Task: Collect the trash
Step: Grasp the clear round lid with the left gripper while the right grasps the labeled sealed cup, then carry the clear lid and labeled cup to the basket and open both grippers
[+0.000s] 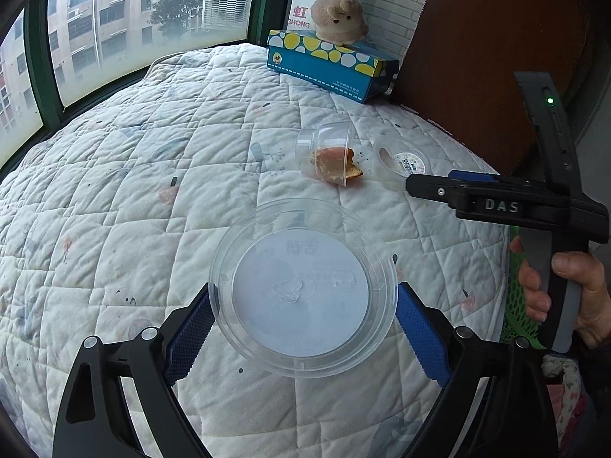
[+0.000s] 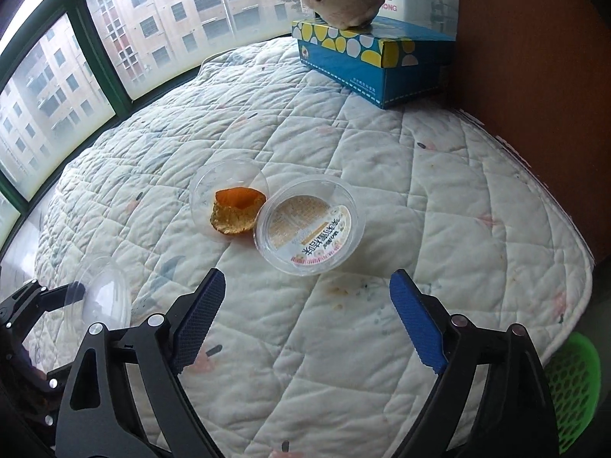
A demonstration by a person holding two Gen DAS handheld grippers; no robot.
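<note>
My left gripper is shut on a wide clear plastic bowl, with both blue pads against its rim just above the quilted cover. Farther back, a clear cup lies on its side with orange peel in it. Beside it sits a round clear lid with a printed label. My right gripper is open and empty, hovering just short of the lid. In the left wrist view a hand holds the right gripper, whose tip is near the lid.
A blue tissue box with a plush toy on top stands at the back, next to a brown wooden panel. A green mesh basket sits below the cover's right edge. Windows run along the far left.
</note>
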